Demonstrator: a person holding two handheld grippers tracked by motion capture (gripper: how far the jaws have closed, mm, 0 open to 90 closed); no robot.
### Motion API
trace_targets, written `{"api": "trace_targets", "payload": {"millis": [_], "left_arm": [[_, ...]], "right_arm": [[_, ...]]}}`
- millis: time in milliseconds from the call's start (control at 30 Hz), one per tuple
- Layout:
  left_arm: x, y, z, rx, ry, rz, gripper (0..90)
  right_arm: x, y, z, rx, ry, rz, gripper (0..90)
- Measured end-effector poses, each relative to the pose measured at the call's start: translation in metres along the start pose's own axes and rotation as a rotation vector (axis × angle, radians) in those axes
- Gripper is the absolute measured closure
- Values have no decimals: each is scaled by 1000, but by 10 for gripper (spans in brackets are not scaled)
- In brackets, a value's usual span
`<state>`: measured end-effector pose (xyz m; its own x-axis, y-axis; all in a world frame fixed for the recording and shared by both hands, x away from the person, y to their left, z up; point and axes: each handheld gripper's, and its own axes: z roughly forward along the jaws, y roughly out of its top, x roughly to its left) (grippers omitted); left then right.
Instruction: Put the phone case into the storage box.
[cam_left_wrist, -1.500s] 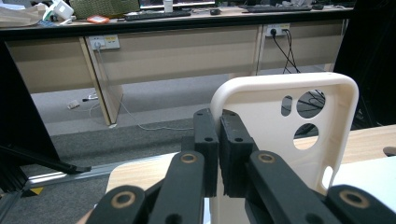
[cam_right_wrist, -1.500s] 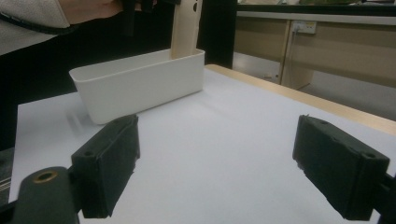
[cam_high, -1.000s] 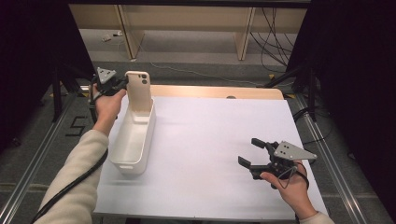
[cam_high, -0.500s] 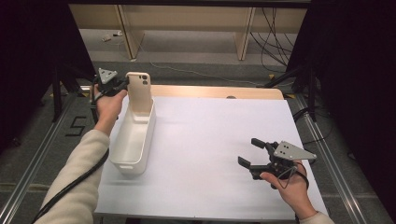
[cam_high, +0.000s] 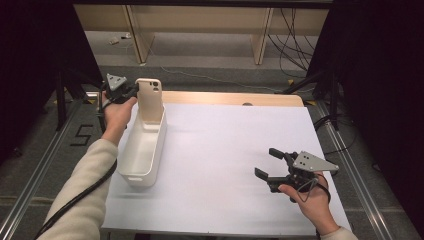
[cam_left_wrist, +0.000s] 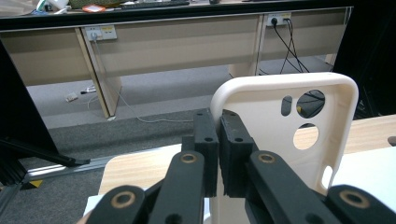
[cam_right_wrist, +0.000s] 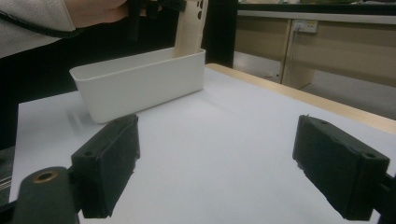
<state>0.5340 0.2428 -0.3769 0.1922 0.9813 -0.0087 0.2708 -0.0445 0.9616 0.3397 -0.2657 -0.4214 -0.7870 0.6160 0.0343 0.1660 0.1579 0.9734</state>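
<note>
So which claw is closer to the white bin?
The left claw. It is right above the far end of the white bin, clamped on the phone case standing in it. The right claw is open, far across the table.

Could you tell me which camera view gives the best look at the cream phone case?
The left gripper view: the phone case is close, its camera cutouts plain, the left gripper shut on its edge. The high view shows it small, upright at the far end of the white bin. The right gripper view catches a strip behind the bin.
</note>
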Motion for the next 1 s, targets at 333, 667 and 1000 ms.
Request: {"api": "trace_targets", "payload": {"millis": [333,667,1000], "left_arm": [[2,-4,2,14,4,-1,864],[1,-6,3,23,5,0,864],[2,-10,5,36,8,7,864]], "right_arm": [[0,-1,1,-8,0,2,160],[0,0,-1,23,-12,0,161],[1,0,-2,41,-1,21,160]]}}
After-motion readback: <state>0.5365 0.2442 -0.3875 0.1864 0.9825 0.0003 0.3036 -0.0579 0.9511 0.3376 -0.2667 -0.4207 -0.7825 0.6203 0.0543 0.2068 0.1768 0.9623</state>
